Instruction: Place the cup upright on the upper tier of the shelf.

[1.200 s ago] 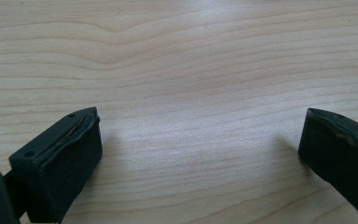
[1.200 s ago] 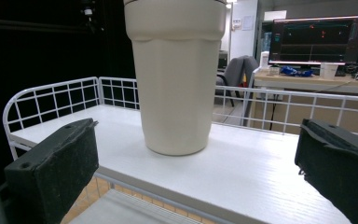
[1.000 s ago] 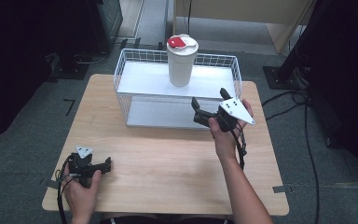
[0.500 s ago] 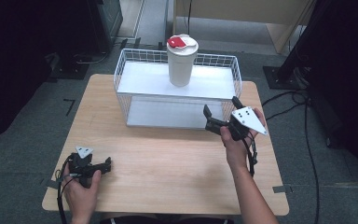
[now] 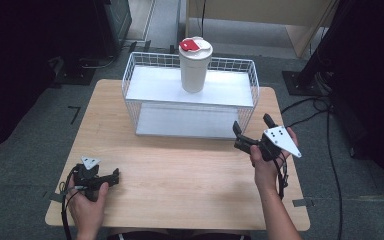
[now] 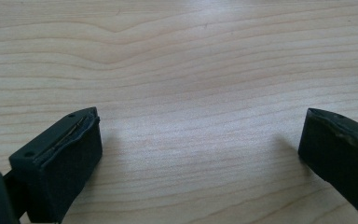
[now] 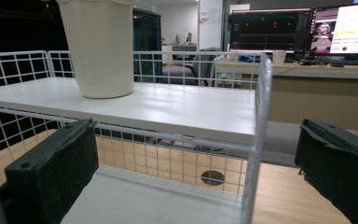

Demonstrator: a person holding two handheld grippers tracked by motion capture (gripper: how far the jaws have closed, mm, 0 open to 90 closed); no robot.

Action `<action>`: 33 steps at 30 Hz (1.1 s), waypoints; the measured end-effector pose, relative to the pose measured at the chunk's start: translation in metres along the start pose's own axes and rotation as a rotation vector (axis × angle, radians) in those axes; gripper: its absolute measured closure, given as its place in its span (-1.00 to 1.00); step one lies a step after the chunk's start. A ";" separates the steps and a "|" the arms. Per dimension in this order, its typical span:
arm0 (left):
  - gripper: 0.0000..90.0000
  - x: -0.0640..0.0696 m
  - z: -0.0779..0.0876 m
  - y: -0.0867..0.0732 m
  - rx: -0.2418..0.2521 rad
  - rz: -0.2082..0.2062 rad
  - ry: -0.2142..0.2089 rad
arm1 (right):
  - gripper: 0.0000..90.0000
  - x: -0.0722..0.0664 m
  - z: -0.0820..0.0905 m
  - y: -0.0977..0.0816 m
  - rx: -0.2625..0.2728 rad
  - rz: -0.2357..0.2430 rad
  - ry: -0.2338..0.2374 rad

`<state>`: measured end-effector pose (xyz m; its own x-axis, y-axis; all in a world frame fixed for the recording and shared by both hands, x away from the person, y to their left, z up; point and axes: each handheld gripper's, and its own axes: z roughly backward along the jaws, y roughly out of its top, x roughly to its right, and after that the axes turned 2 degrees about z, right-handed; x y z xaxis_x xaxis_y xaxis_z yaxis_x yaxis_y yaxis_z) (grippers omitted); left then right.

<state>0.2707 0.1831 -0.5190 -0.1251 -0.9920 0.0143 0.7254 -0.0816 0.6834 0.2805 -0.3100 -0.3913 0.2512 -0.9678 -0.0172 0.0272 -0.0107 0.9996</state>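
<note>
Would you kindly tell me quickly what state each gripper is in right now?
Left gripper: open, holding nothing, low over the table.
Right gripper: open, holding nothing, beside the wire rack.

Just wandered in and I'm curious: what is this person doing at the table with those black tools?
A person holds a hand-held gripper in each hand at a wooden table. The right hand-held gripper is open and empty, beside the front right corner of a white wire rack. A white cup with a red-tabbed lid stands on the rack's upper shelf. The left hand-held gripper rests open near the table's front left.
</note>
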 end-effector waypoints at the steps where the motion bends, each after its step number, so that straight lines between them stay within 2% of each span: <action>1: -1.00 0.000 0.000 0.000 0.000 0.000 0.000 | -1.00 0.004 0.005 -0.001 -0.001 -0.006 -0.009; 18: -1.00 0.000 0.000 0.000 0.000 0.000 0.000 | -1.00 0.032 0.036 -0.015 -0.019 -0.004 -0.069; 26: -1.00 0.000 0.000 0.000 0.001 0.001 0.000 | -1.00 0.042 0.050 -0.030 -0.050 0.002 -0.084; 33: -1.00 0.000 0.000 0.000 0.002 0.001 0.000 | -1.00 0.052 0.062 -0.045 -0.076 -0.015 -0.111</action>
<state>0.2707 0.1830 -0.5190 -0.1241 -0.9922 0.0154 0.7246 -0.0800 0.6845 0.2325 -0.3751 -0.4355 0.1415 -0.9896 -0.0254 0.1041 -0.0106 0.9945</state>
